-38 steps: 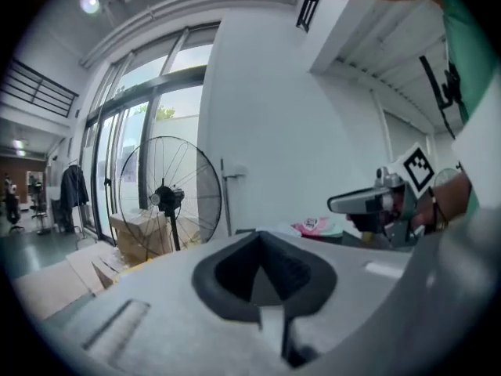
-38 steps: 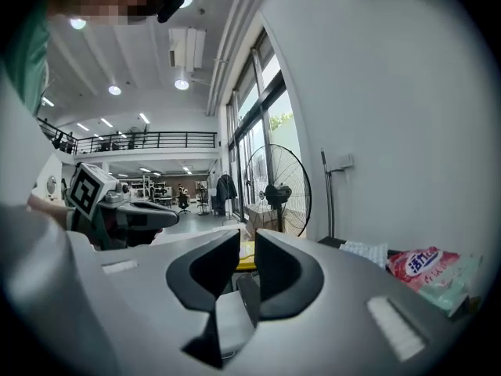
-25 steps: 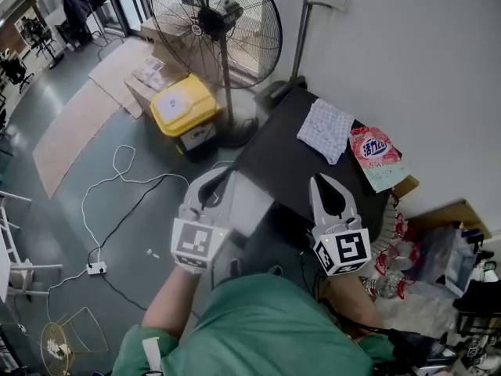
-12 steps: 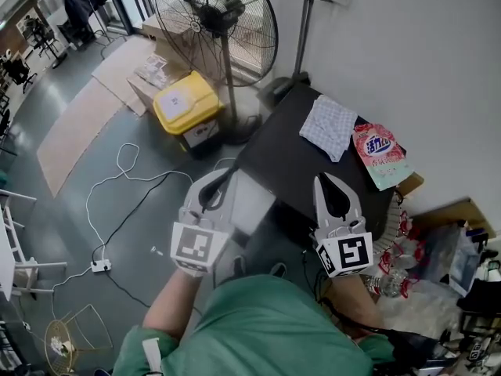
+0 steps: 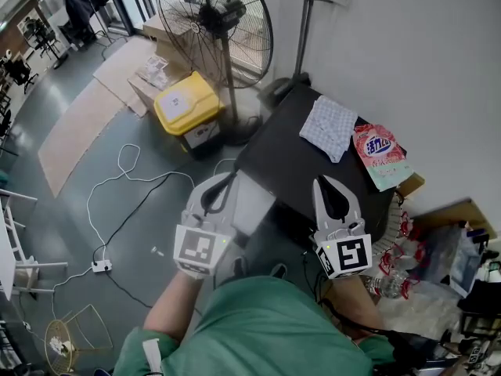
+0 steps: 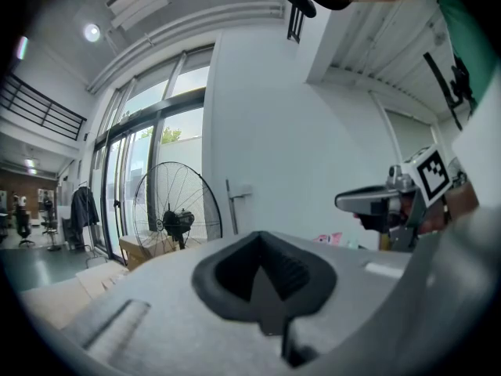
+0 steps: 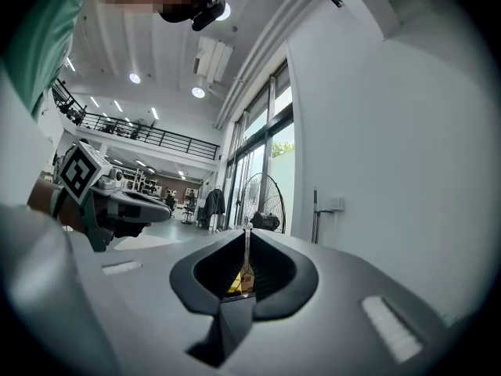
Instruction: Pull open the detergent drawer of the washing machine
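The washing machine shows from above as a black-topped box against the white wall. A white flat panel sticks out at its near left corner; I cannot tell whether it is the drawer. My left gripper is shut, held level just left of that panel with nothing between its fingers. My right gripper is also shut and hovers over the near edge of the black top. In the left gripper view the closed tips point toward the fan, and the right gripper shows beside them.
A checked cloth and a pink detergent bag lie on the machine's top. A standing fan and a yellow-lidded box stand behind to the left. Cables run across the floor. Bottles and bags crowd the right.
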The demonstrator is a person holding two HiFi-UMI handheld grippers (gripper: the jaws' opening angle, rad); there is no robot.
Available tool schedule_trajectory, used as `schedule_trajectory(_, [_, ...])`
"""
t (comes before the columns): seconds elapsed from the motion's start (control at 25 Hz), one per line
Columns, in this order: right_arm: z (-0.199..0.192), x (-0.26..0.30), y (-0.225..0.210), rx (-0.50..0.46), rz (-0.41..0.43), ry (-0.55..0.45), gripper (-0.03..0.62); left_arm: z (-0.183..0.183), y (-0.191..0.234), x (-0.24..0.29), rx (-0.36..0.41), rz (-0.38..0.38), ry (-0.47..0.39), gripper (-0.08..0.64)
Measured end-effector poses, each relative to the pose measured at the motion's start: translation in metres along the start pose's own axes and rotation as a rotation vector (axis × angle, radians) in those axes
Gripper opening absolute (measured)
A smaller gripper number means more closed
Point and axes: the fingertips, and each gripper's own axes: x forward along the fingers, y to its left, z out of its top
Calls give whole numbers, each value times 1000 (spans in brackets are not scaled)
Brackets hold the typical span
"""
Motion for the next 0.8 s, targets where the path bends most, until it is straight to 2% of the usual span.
schedule_trajectory(0.8, [-2, 1, 4, 1, 5, 7, 17, -4, 3, -4, 24, 0, 18, -2])
